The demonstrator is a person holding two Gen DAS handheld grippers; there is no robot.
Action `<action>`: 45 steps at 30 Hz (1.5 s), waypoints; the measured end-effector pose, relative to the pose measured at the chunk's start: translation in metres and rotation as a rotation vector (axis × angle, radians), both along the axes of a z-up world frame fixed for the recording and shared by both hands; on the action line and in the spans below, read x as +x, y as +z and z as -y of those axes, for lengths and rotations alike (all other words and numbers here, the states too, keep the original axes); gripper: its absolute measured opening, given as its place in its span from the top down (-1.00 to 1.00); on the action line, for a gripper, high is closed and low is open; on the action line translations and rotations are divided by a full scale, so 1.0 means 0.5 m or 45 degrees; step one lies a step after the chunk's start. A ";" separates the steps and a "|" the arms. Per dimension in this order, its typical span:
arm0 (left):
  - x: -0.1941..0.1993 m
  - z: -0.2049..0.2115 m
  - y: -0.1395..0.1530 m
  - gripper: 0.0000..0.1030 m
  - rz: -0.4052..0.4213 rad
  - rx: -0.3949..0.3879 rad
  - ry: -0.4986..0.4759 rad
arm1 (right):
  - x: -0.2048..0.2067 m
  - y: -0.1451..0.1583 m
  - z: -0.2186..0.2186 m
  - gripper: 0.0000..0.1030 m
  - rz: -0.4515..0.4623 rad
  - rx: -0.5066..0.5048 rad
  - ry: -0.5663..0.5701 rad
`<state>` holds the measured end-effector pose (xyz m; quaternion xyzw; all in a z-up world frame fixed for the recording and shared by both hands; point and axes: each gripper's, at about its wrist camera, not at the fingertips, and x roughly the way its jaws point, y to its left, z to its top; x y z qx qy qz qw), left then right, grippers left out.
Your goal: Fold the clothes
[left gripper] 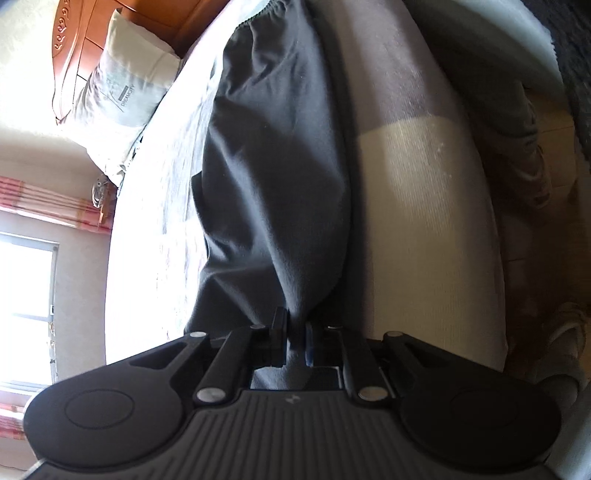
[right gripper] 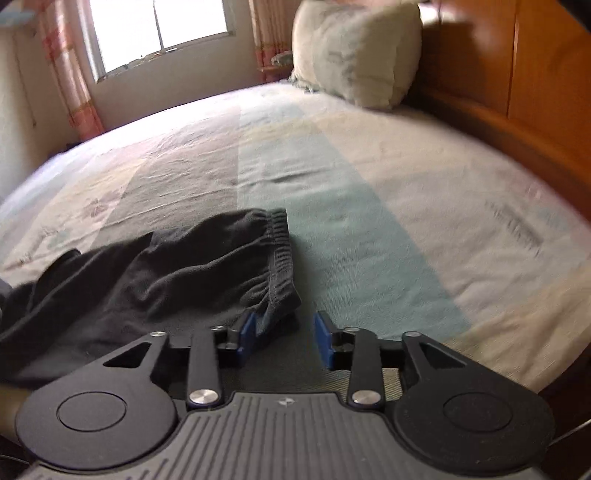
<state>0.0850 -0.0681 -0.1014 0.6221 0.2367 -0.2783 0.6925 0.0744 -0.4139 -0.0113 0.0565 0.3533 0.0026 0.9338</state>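
— Two grippers, one pair of dark trousers (right gripper: 155,266) on the bed (right gripper: 369,177). Where does the garment lie?

— Along the near edge of the bed, on the striped sheet, elastic waistband (right gripper: 279,251) toward the headboard (right gripper: 517,74) end. A pillow (right gripper: 354,51) leans at the far corner by the headboard, with a curtained window (right gripper: 159,33) past the far side.

— And the right gripper (right gripper: 284,332)?

— Its blue pads (right gripper: 323,338) stand apart with nothing pinched; the waistband's near corner lies against the left pad only.

— The left gripper (left gripper: 295,339)?

— Rolled on its side, jaws narrow, with a fold of the dark cloth (left gripper: 273,177) pinched between the fingers; the trousers stretch away from it toward the pillow (left gripper: 122,88).

— Anything past the bed's edge?

— Someone's shoes (left gripper: 535,162) on the floor.
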 end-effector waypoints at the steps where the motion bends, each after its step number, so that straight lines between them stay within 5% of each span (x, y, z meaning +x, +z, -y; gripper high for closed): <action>1: 0.001 -0.002 0.004 0.78 -0.008 -0.009 0.009 | -0.005 0.007 -0.017 0.16 0.022 -0.045 0.024; 9: 0.020 -0.026 0.092 0.77 -0.154 -0.257 0.183 | 0.042 -0.006 -0.194 0.16 0.068 -0.156 0.380; 16: 0.045 -0.056 0.155 0.74 -0.188 -0.498 0.362 | 0.013 -0.075 -0.210 0.12 -0.010 -0.142 0.406; 21: 0.127 -0.056 0.194 0.30 -0.279 -0.847 0.457 | 0.010 -0.036 -0.212 0.09 -0.013 -0.187 0.398; 23: 0.161 -0.046 0.196 0.27 -0.343 -0.965 0.464 | 0.022 -0.013 -0.225 0.04 0.039 -0.170 0.412; 29: 0.256 -0.030 0.189 0.05 -0.558 -1.199 0.542 | 0.068 -0.006 -0.271 0.02 0.076 -0.076 0.492; 35: 0.360 -0.045 0.155 -0.24 -0.737 -1.275 0.604 | 0.080 -0.077 -0.280 -0.04 -0.016 0.055 0.643; 38: 0.417 -0.037 0.126 -0.25 -0.782 -1.243 0.636 | 0.056 -0.085 -0.276 -0.20 0.046 0.054 0.703; 45: 0.483 -0.033 0.059 -0.25 -1.127 -1.243 0.680 | 0.028 -0.093 -0.256 -0.21 0.095 0.085 0.719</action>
